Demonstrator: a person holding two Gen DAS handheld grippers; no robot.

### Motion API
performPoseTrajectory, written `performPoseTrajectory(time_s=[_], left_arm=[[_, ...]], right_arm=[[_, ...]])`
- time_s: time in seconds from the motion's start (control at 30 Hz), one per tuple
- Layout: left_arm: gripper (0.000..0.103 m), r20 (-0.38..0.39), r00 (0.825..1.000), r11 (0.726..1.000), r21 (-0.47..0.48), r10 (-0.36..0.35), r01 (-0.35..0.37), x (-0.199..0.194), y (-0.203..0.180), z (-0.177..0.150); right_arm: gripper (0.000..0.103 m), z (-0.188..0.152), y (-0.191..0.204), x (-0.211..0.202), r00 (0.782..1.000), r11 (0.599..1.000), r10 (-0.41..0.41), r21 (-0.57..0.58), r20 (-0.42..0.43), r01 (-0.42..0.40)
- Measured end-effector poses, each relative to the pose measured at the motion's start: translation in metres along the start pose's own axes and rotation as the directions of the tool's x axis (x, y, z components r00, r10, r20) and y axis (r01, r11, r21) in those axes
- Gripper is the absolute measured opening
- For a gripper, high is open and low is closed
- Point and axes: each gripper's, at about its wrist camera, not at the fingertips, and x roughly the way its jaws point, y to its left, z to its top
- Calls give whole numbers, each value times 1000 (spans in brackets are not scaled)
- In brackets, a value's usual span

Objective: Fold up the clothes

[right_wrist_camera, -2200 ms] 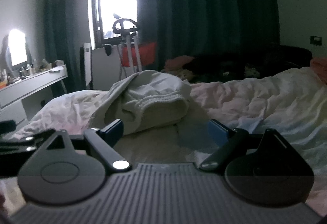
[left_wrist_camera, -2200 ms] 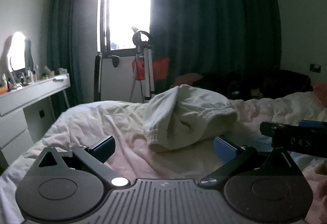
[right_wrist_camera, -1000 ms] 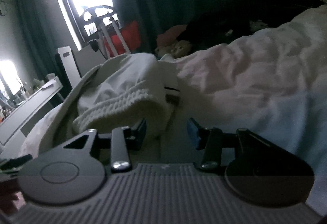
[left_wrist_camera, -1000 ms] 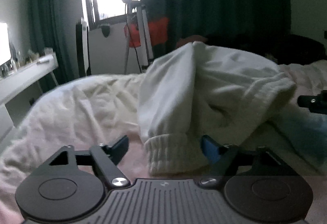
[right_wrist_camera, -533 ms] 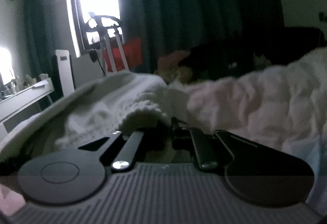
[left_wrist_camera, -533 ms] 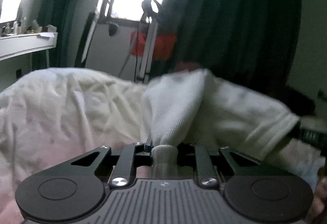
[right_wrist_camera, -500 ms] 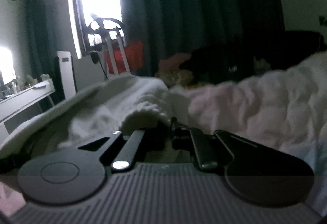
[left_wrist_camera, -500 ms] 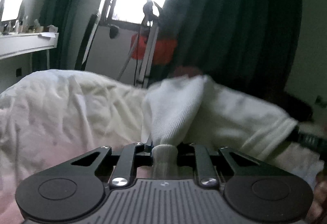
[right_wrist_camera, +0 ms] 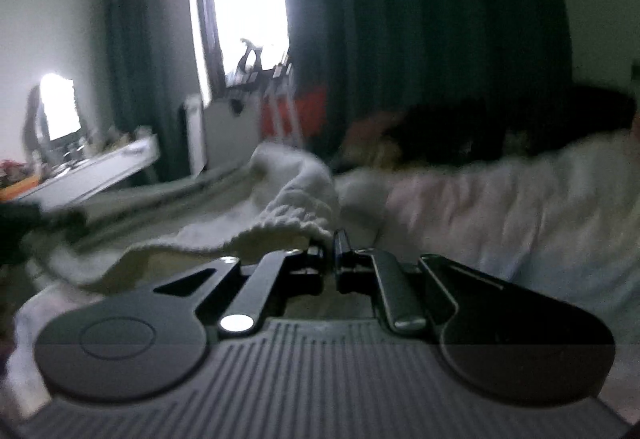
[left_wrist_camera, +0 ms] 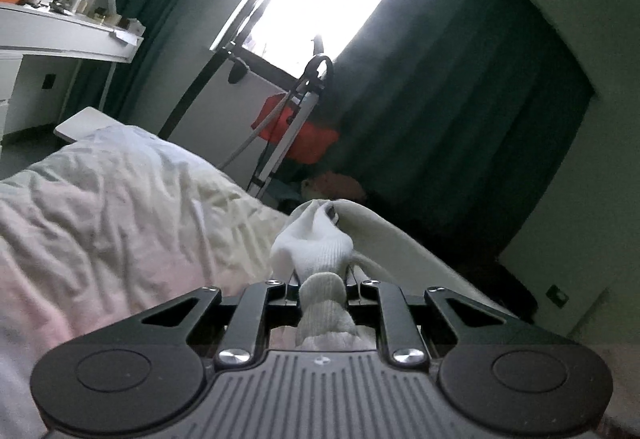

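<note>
Bed (left_wrist_camera: pixel 100 207): we are working over its rumpled pale cover, which is lying under and around the garment in both wrist views.
Garment (right_wrist_camera: pixel 296 195): we are holding a cream knit piece above the bed, its ribbed hem bunching toward us and its body sagging between our two claws.
Left claw (left_wrist_camera: pixel 322 289): we are pinching a ribbed cuff (left_wrist_camera: pixel 320 303), jaws narrow, with the roll of cloth squeezed between them.
Right claw (right_wrist_camera: pixel 329 251): we are holding it nearly closed on the edge of the ribbed hem; only a thin bite of knit seems to be caught at the tips.
Slip risk: we are judging the right hold as the weaker one, since so little cloth is sitting in it; a pull could tug the hem free.
Fold risk: we are gripping bunched cloth, so the garment may be landing twisted and creased.
</note>
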Motion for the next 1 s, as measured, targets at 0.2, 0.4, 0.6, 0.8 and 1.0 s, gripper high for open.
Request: performPoseTrajectory(time_s=[0.2, 0.4, 0.6, 0.8, 1.0], left_arm=[[17, -187, 972, 987, -41, 143, -153, 0, 46, -8], [20, -318, 917, 954, -93, 242, -284, 10, 73, -12], [32, -319, 915, 953, -90, 247, -289, -11, 65, -9], [55, -282, 933, 955, -129, 224, -268, -43, 68, -8], [63, -258, 956, 949, -242, 137, -202, -67, 73, -7]], right_arm=[[12, -45, 16, -8, 945, 988, 132, -34, -298, -149], [54, -38, 19, -9, 905, 952, 302, 43, -302, -303], [72, -46, 1, 1, 936, 961, 242, 197, -255, -195], [73, -59, -19, 21, 946, 944, 145, 326, -291, -45], [73, -64, -21, 29, 944, 940, 128, 342, -303, -17]])
